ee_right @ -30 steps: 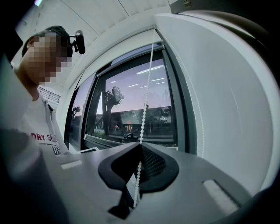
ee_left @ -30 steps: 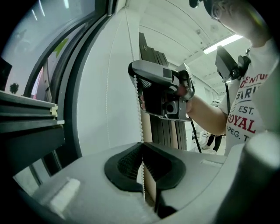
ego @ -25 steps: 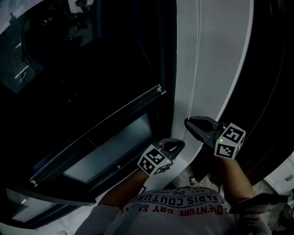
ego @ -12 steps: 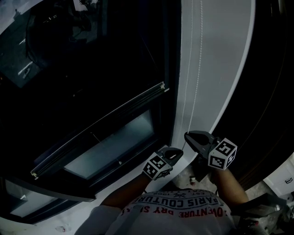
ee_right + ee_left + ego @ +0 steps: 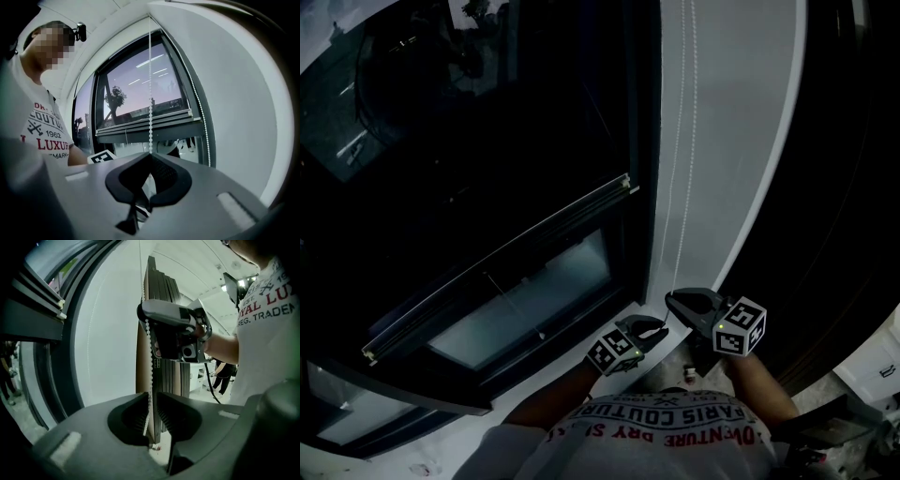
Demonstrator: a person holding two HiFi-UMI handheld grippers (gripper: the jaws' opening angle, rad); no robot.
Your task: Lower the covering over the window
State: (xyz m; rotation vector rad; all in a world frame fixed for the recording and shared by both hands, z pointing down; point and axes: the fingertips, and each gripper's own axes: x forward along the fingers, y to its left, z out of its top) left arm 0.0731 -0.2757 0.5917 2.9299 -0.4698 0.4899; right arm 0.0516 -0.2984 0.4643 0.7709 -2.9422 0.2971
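Spanning the wall, the window (image 5: 487, 112) has its covering (image 5: 497, 272) partway down the glass. The right gripper (image 5: 672, 300) is pinching the bead chain (image 5: 680, 141). The left gripper (image 5: 662, 326) jaws have just been opening, with the chain running loose between them.

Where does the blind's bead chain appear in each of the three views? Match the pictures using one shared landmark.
Head view: the bead chain is upper centre-right, two strands dropping to the right hand-held gripper.
Left gripper view: the chain is at centre, one vertical strand below that gripper.
Right gripper view: the chain is at centre, running from the top into the shut jaws, with a second strand to the right.
Shared landmark: the white wall behind the chain.
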